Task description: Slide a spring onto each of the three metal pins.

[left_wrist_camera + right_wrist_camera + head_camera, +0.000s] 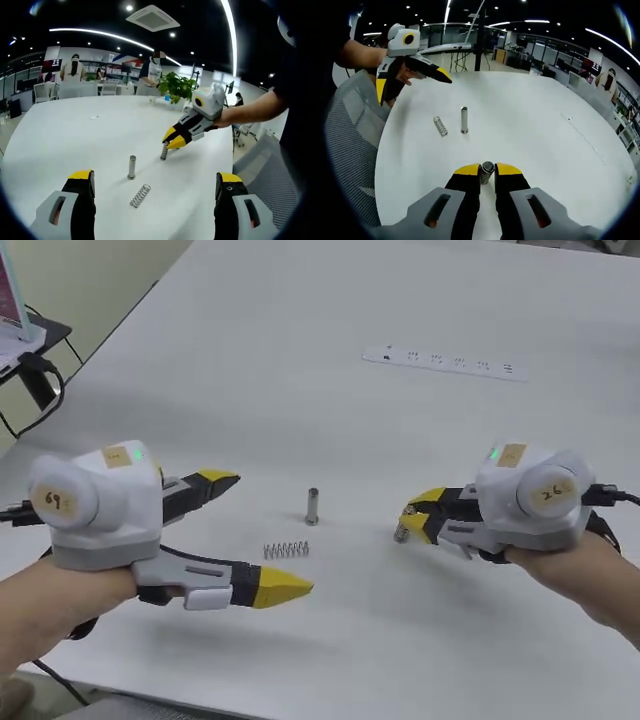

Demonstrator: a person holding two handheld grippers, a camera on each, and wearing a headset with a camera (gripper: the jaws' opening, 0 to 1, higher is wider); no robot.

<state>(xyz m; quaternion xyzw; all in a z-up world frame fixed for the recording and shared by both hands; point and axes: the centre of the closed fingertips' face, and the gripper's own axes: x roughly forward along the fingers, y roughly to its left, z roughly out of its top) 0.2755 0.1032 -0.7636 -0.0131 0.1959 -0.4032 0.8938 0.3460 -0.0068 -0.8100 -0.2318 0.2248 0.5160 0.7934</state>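
Two grippers hover over the white table [300,360] in my head view: the left gripper [270,532] is spread wide, and a loose spring [286,550] lies near an upright pin [312,507]. My left gripper view — spring and pin sit ahead, apart. My right gripper view — the right gripper [487,171] clamps a spring-covered pin [487,165].

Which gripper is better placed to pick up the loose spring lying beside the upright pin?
Left, likely. The left gripper is open and empty, and the spring lies just ahead of it, between its spread jaws. The right gripper is shut on a spring-covered pin and sits farther off.
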